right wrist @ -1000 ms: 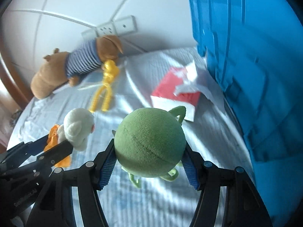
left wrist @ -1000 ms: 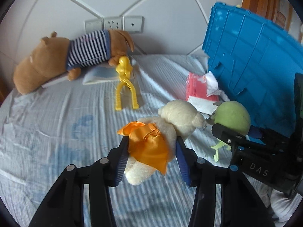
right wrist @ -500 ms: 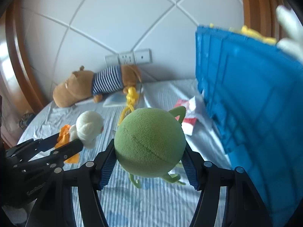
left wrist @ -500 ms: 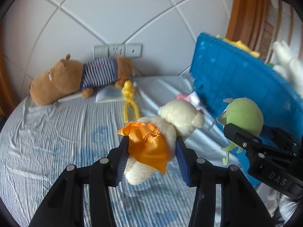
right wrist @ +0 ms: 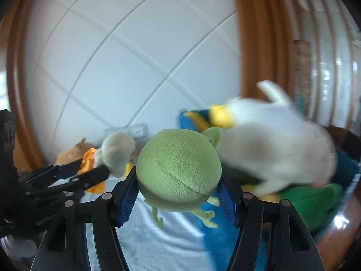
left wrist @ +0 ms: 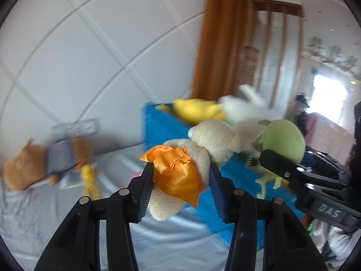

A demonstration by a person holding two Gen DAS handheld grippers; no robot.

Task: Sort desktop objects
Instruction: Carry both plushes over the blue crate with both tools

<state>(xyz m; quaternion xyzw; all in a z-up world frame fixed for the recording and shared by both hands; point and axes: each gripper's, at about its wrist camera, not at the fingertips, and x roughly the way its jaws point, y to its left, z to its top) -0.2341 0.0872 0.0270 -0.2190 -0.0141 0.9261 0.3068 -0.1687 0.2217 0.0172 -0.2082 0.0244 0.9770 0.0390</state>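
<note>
My left gripper (left wrist: 180,169) is shut on a cream plush bear (left wrist: 209,140) with an orange satin cape (left wrist: 176,176), held in the air over the bed. Beside it my right gripper (right wrist: 178,176) is shut on a round green plush monster (right wrist: 178,169), whose thin legs dangle below. Both toys hang level with the rim of a blue plastic crate (left wrist: 162,126) that holds a white plush (right wrist: 270,140), a yellow plush (left wrist: 194,110) and a green one (right wrist: 315,194). In the left wrist view the green monster (left wrist: 282,140) and right gripper (left wrist: 266,158) show at right; in the right wrist view the bear (right wrist: 117,151) and left gripper (right wrist: 90,169) at left.
A brown plush in a striped shirt (left wrist: 45,162) and a yellow plastic toy (left wrist: 90,178) lie on the pale striped bedsheet (left wrist: 45,214) by the white padded headboard (left wrist: 90,56) with wall sockets (left wrist: 76,128). A wooden bed frame (left wrist: 216,33) rises behind the crate.
Both grippers have risen with their toys from near the sheet to the height of the crate's rim and turned toward it. The crate's contents have come into view. The grips are unchanged.
</note>
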